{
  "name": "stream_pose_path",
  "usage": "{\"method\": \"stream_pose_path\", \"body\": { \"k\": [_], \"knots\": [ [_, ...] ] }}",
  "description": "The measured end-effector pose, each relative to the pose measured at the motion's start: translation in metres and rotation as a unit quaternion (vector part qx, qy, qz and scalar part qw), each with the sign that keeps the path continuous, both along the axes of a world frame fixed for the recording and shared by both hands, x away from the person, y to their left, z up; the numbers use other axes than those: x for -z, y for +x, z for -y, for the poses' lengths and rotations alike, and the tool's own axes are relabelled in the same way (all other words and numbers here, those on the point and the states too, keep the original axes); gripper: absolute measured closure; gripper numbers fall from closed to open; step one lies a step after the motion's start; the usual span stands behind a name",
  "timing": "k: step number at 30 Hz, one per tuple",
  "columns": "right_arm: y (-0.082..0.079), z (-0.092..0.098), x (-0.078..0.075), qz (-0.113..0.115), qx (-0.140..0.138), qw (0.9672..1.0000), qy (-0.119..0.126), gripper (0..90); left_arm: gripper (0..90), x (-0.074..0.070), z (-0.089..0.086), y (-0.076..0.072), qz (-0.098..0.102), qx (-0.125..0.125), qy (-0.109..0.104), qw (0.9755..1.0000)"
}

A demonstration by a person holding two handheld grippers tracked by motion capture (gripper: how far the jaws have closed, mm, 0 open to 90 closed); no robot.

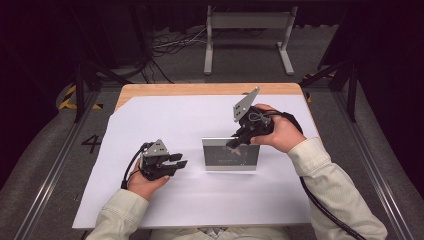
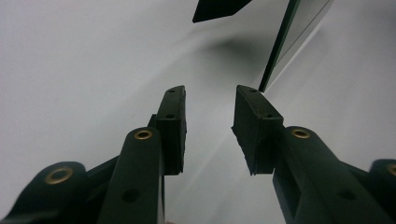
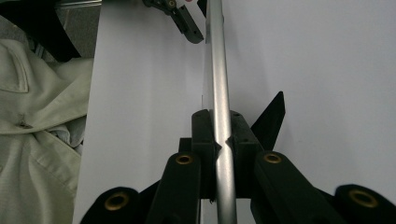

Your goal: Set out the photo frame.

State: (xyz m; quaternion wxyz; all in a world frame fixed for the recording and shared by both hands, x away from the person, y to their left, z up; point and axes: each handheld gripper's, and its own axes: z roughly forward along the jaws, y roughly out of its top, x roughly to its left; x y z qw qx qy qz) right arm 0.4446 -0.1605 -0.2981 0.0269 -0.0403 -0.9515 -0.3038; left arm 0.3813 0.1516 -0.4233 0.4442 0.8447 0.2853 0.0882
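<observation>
A silver-rimmed picture frame (image 1: 231, 156) stands upright on the white sheet (image 1: 165, 120), its dark picture facing the person. My right gripper (image 1: 236, 142) comes down on it from above. In the right gripper view that gripper (image 3: 222, 135) is shut on the frame's metal top edge (image 3: 218, 70), and the black back prop (image 3: 272, 117) sticks out to the right. My left gripper (image 1: 179, 161) rests low on the sheet, left of the frame and apart from it. Its jaws (image 2: 210, 126) stand open with nothing between them, pointing at the frame's side edge (image 2: 279, 46).
The white sheet covers most of a wooden table (image 1: 200, 89). A pale sleeve and shirt (image 3: 32, 126) lie close on the near side. Cables (image 1: 325, 210) trail from both grippers. A metal stand (image 1: 247, 22) is on the floor beyond the table.
</observation>
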Motion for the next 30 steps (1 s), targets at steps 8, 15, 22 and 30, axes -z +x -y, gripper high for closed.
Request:
{"method": "stream_pose_path", "body": {
  "k": [8,15,22,30],
  "knots": [
    [0.006,0.005,0.005,0.003,-0.003,1.0000,-0.005,83.8,64.7,0.001,0.003,0.002,0.000,0.003,0.001,1.0000],
    [0.009,0.010,0.008,0.006,-0.003,0.9999,-0.010,83.3,64.6,0.001,0.005,0.003,0.000,0.006,0.002,1.0000],
    [0.013,0.014,0.010,0.019,0.003,0.9996,-0.019,80.7,64.5,0.001,0.006,0.003,-0.002,0.009,0.002,1.0000],
    [0.016,0.018,0.009,0.051,0.006,0.9987,-0.007,67.9,64.4,0.001,0.006,0.004,-0.001,0.009,0.003,1.0000]
  ]
}}
